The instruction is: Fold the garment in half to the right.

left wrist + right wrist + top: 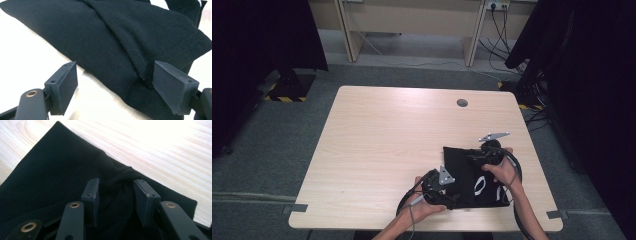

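A folded black garment [467,170] with a white print lies on the table's near right part. My left gripper [452,199] is at its near left corner. In the left gripper view that gripper [115,87] is open, its jaws wide apart, with the stitched hem of the garment [120,37] lying between them and one pad [63,87] over bare table. My right gripper [474,159] rests on the garment's far edge. In the right gripper view its [116,195] pads pinch a raised fold of the black cloth [120,176].
The light wooden table [387,140] has a round cable hole [462,103] near its far edge. Both forearms come in at the near edge, with cables trailing from the grippers. Dark curtains hang at both sides, and desk legs and floor cables lie beyond.
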{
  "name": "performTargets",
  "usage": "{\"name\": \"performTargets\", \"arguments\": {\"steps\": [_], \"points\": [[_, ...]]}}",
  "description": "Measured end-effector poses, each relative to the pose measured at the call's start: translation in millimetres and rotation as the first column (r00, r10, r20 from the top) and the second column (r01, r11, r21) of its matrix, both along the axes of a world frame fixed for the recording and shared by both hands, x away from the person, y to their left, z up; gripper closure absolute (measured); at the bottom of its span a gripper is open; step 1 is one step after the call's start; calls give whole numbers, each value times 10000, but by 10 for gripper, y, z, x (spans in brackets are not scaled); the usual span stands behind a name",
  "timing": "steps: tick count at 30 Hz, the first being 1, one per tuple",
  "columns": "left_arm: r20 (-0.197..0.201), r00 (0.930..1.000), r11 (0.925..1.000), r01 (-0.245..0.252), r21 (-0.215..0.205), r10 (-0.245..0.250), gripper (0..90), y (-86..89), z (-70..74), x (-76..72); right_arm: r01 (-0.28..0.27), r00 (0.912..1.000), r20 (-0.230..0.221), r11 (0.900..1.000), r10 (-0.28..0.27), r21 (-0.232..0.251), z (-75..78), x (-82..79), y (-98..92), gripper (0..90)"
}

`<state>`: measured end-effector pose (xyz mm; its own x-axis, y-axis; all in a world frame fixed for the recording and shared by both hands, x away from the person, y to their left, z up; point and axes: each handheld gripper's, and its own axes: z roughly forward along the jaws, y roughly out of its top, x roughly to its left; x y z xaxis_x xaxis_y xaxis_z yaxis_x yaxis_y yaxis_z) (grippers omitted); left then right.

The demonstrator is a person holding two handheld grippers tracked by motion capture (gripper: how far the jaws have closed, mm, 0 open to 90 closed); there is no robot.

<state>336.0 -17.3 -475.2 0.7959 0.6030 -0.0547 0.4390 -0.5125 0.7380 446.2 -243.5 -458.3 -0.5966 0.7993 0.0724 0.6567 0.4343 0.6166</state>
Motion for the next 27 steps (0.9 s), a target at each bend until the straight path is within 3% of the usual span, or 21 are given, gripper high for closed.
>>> {"name": "performTargets", "arguments": {"steps": [5, 7, 8, 12, 16, 20, 21, 23, 25, 27], "points": [[-102, 9991, 9990, -407, 164, 408, 204, 291, 18, -7, -371, 9993, 78, 9990, 370, 250, -27, 40, 225, 565], [-306, 9983, 9987, -487, 135, 491, 203, 397, 29, 0, -468, 9988, -146, 9975, 476, 524, -24, 62, 319, 496], [-299, 9986, 9990, -444, 97, 446, 203, 441, 42, 0, -488, 9983, -282, 9963, 509, 702, -5, 74, 349, 465], [-367, 9980, 9975, -538, -451, 522, 190, 583, 102, -14, -79, 10000, -38, 9925, 85, 1221, 140, 119, 326, 462], [-378, 9963, 9958, -784, -468, 767, 163, 713, 105, -26, 223, 9996, 139, 9979, -232, 603, 233, 152, 317, 465], [-545, 9931, 9928, -1072, -535, 1043, 155, 793, 36, -42, 261, 9997, -30, 9992, -260, 289, 145, 199, 363, 465], [-558, 9931, 9937, -1052, -381, 1030, 153, 786, 17, -46, 192, 9997, -139, 9993, -187, 306, 95, 222, 387, 484], [-507, 9938, 9945, -1002, -300, 986, 150, 759, -13, -56, -116, 9994, -332, 9996, 125, 264, 22, 253, 426, 606], [-328, 9945, 9949, -998, -124, 993, 146, 734, -39, -62, -386, 9990, -197, 9985, 393, 389, 15, 244, 449, 738], [-245, 9944, 9947, -1029, -52, 1027, 143, 723, -40, -74, -674, 9976, 138, 9976, 672, 139, 73, 205, 470, 818]]}}
